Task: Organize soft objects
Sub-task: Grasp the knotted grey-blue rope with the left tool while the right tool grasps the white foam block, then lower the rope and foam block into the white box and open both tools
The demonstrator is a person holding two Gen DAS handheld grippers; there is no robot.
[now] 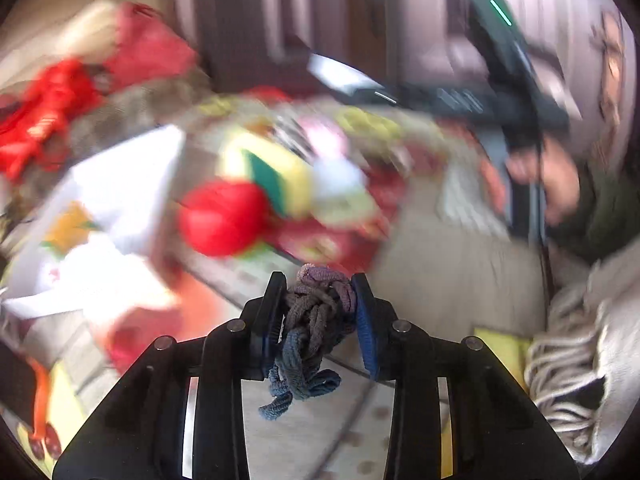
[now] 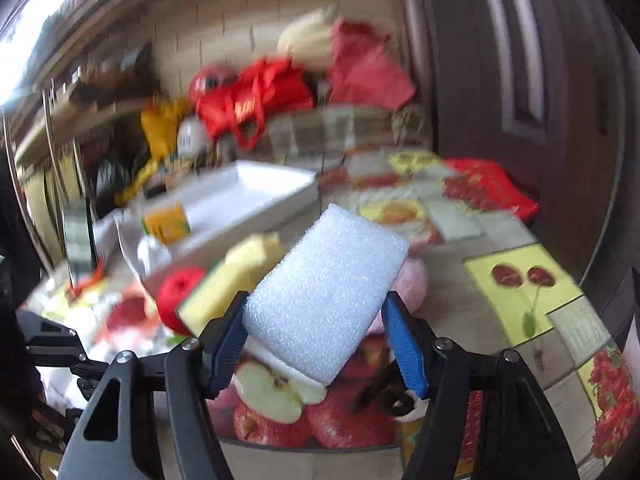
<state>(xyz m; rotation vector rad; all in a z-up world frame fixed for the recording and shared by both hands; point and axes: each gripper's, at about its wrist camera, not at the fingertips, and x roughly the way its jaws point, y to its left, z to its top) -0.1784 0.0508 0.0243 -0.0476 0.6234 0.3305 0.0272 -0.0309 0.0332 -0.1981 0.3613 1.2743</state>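
Jaws of my left gripper (image 1: 320,312) pinch a knotted bundle of grey, mauve and blue stretchy cords (image 1: 310,332), lifted above the near edge of the fruit-patterned tablecloth (image 1: 452,280). My right gripper (image 2: 316,332) clamps a white porous foam block (image 2: 324,296) over the cloth's near edge. Behind it lie a yellow-and-green sponge (image 2: 236,276), a red yarn ball (image 2: 178,294) and a white rectangular tray (image 2: 256,192).

Red ball (image 1: 224,218) and white box (image 1: 120,184) motion-blurred, fringed cloth (image 1: 580,344) cut off at right edge
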